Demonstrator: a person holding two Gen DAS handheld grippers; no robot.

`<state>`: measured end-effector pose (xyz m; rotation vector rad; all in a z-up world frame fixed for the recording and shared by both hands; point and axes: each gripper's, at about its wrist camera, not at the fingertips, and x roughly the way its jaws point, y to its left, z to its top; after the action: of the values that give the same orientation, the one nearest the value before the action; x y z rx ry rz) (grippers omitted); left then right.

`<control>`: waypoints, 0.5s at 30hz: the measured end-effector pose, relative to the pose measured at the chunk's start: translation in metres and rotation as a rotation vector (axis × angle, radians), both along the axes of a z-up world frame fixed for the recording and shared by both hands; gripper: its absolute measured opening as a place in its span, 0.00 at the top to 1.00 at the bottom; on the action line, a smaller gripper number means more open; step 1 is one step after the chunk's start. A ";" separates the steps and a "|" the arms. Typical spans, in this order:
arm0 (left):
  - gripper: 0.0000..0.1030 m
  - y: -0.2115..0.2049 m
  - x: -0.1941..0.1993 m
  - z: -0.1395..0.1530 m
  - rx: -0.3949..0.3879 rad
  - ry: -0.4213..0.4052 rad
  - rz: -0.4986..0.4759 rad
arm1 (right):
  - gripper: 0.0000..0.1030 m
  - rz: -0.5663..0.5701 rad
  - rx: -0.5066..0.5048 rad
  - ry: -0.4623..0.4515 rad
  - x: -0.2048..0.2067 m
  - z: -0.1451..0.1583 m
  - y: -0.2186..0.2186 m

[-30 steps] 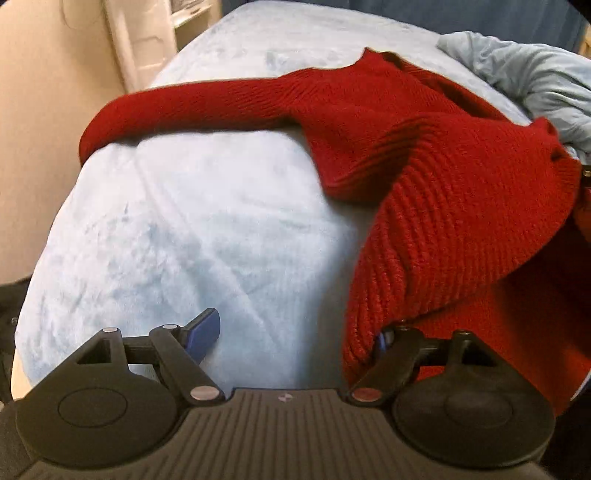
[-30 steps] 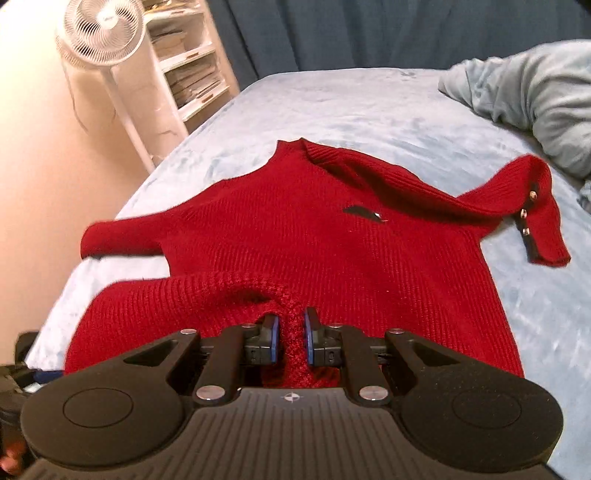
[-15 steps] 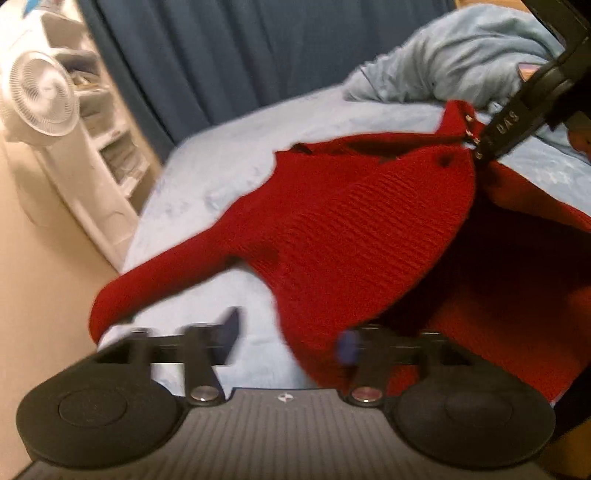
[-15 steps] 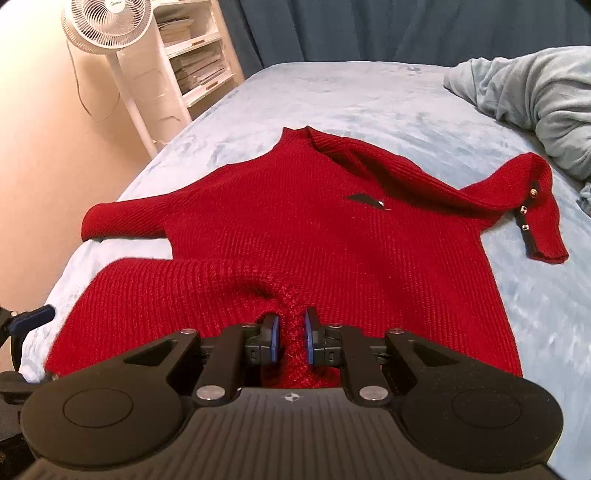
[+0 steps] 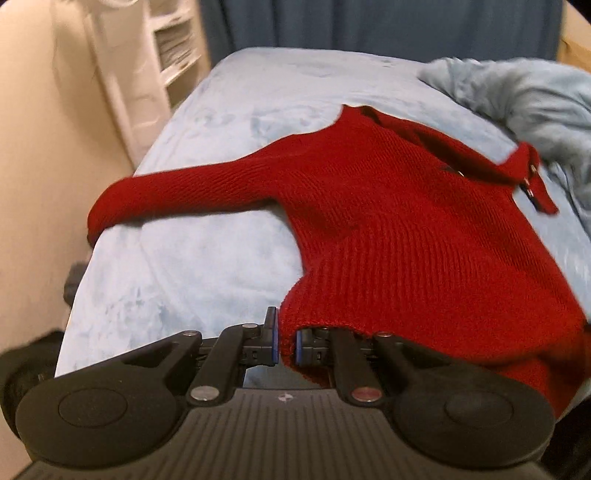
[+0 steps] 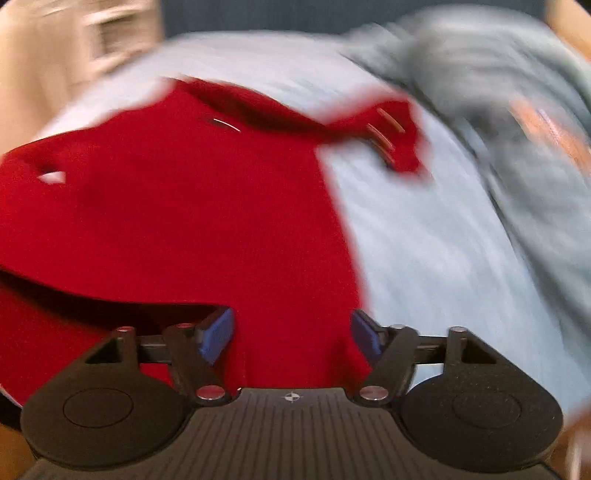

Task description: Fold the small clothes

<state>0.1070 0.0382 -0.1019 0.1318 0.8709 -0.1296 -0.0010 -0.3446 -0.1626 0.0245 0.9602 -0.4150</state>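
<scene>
Nearest to me, my left gripper (image 5: 285, 345) has its blue-padded fingers pinched almost together on the hem corner of the red ribbed knit sweater (image 5: 399, 236), a fold of knit caught between them. My right gripper (image 6: 291, 334) stands with its fingers spread wide, the sweater's lower right hem lying loose between them; that view is badly smeared, so I cannot tell whether either pad touches the cloth.

The sweater lies spread on the pale blue plush bedspread (image 5: 192, 258). Left of the sweater's body there is bare bedspread up to the bed's edge, where the long left sleeve drapes over. Right of the sweater, a strip of bare bedspread separates its side edge from the crumpled grey-blue blanket (image 5: 517, 96). Beyond the collar, more bare bedspread runs to a dark blue curtain (image 5: 369, 26), with white shelves (image 5: 162, 55) off the far left.
</scene>
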 end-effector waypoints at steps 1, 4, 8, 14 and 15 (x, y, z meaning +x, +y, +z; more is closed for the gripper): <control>0.92 0.001 0.002 0.002 -0.001 0.001 0.009 | 0.38 -0.059 0.015 -0.004 -0.013 0.000 -0.009; 0.92 0.005 0.003 0.002 0.004 0.012 0.021 | 0.38 -0.153 0.045 -0.038 -0.052 0.002 -0.018; 0.92 0.005 -0.003 -0.001 0.011 0.033 0.030 | 0.36 -0.144 0.098 -0.045 -0.076 0.003 0.001; 0.92 0.012 0.002 0.019 -0.035 0.036 0.063 | 0.30 0.005 -0.013 0.138 -0.044 -0.023 0.048; 0.92 0.012 0.003 0.022 -0.028 0.031 0.067 | 0.30 -0.021 -0.051 0.187 -0.038 -0.030 0.045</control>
<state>0.1095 0.0502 -0.0804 0.0743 0.9028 -0.0820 -0.0385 -0.2992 -0.1922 -0.0510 1.1344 -0.4668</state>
